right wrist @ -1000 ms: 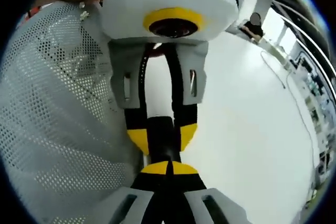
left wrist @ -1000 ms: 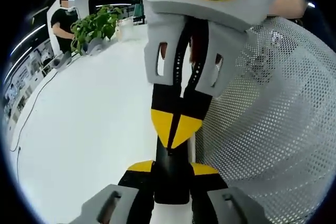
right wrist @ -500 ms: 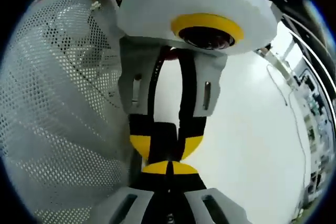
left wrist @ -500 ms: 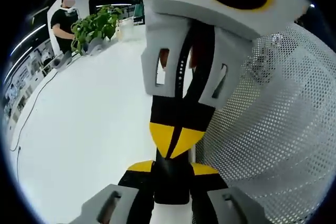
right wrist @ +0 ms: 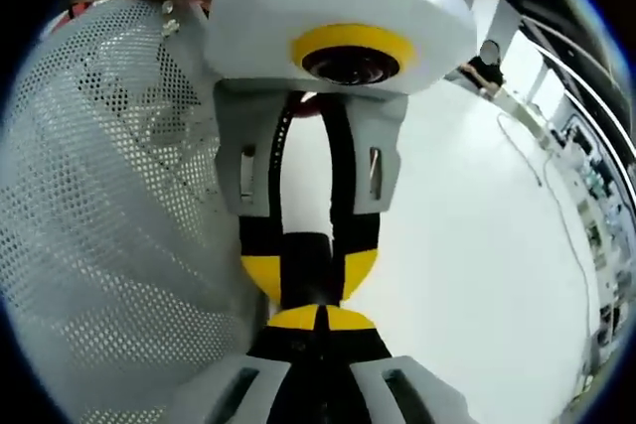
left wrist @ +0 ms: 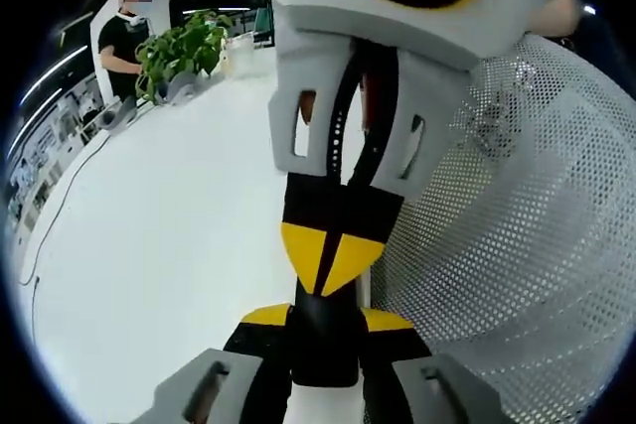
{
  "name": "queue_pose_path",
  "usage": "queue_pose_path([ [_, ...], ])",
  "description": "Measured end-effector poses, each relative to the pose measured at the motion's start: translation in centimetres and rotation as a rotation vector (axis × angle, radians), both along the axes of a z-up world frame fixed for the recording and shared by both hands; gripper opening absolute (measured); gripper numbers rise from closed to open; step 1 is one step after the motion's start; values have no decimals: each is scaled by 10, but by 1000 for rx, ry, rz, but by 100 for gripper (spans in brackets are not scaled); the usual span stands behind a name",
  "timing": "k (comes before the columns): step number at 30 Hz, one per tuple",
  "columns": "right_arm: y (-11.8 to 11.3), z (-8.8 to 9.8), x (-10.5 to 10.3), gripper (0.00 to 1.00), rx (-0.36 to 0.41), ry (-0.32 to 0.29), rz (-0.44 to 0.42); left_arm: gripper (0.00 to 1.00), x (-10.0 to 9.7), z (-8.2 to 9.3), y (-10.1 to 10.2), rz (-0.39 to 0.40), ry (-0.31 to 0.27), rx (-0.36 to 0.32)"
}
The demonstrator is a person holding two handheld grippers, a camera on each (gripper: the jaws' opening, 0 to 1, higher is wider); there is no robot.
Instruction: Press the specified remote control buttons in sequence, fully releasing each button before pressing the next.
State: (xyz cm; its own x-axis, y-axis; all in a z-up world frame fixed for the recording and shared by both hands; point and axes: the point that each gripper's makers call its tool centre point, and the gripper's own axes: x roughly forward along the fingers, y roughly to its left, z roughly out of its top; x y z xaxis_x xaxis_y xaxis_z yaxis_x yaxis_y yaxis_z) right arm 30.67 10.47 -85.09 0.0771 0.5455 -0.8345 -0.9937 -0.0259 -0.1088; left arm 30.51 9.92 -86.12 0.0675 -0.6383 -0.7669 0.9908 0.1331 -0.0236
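A slim black remote control [left wrist: 323, 345] stands up between my left gripper's [left wrist: 323, 317] yellow-tipped jaws, which are shut on it. My right gripper [left wrist: 333, 257] comes down from above with its jaws shut, and its yellow tip touches the remote's upper end. In the right gripper view my right gripper [right wrist: 320, 318] rises from the bottom, shut, its tip against the black remote [right wrist: 303, 260]. The left gripper [right wrist: 306, 270] reaches in from above and clamps the remote. The remote's buttons are hidden.
A white mesh surface [left wrist: 517, 245] fills the side beside the grippers, also seen as mesh [right wrist: 109, 206]. A white table [left wrist: 169, 225] spreads behind, with a potted plant [left wrist: 179, 47] and a person [left wrist: 119, 37] at its far end. A thin cable [right wrist: 561, 196] lies on the table.
The two grippers drew closer together half a second ago and have now eased slightly apart. The left gripper's hold on the remote is unchanged.
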Motion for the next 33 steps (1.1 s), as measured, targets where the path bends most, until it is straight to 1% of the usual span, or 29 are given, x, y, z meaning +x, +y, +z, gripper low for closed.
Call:
queue_pose_path([
  [2,-3,0,1,1,7,15,-13,25,0,0,0,-2,-2,1],
  [3,-5,1,1,5,10,34,-28,25,0,0,0,-3,-2,1],
  [5,-7,1,4,12,16,36,-50,25,0,0,0,-4,-2,2],
  [7,-8,1,6,15,21,48,-64,25,0,0,0,-3,-2,0],
  [11,-9,1,5,18,21,66,-68,25,0,0,0,1,-3,0],
  [16,-14,0,1,16,20,89,-74,25,-1,1,0,-4,-6,1],
  [19,-18,0,0,17,18,98,-76,25,-1,1,0,-9,-7,4],
  [24,-27,-1,-3,19,-7,102,-64,25,-1,1,0,-9,-6,5],
  [25,-38,-7,-3,20,-74,89,-55,25,-1,1,0,-8,-5,5],
  [26,-45,-9,-1,22,-107,51,-20,25,-1,0,0,-9,-6,6],
  [27,-47,-10,-2,25,-107,60,-45,25,-1,0,0,-10,-7,6],
  [28,-50,-10,-4,25,-111,74,-57,25,-1,1,0,-10,-6,7],
  [30,-53,-10,-1,22,-117,65,-54,25,-1,1,1,-14,-6,7],
  [33,-56,-10,0,21,-112,67,-56,25,-1,0,0,-15,-6,8],
])
